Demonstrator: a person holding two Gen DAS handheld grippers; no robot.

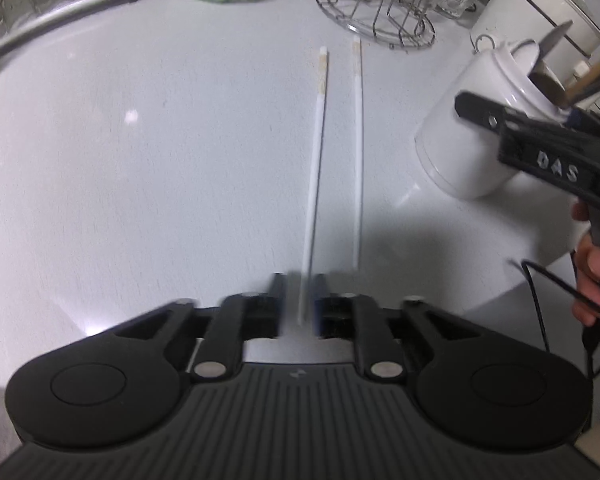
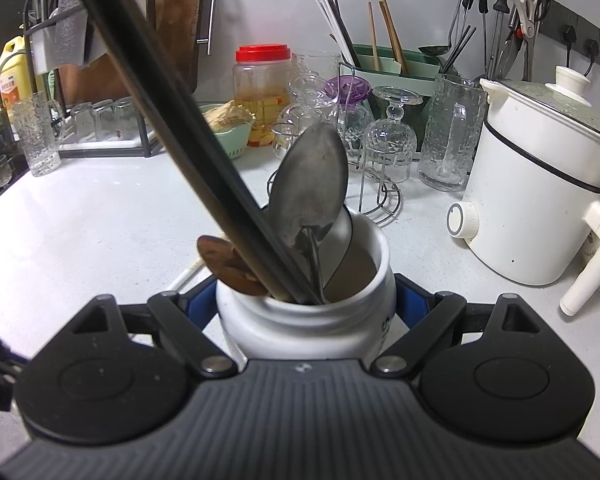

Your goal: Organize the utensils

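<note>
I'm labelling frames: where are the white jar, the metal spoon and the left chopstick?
white jar (image 2: pixel 300 320), right wrist view, neck.
metal spoon (image 2: pixel 310 184), right wrist view, bowl.
left chopstick (image 1: pixel 316 152), left wrist view, mid-shaft.

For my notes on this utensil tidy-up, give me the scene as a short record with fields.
surface: white counter
loose utensils: two white chopsticks lying side by side
left gripper: open, one chopstick's near end between its fingers
right gripper: shut on white jar
jar contents: metal spoon, wooden spoon, dark chopsticks
</note>
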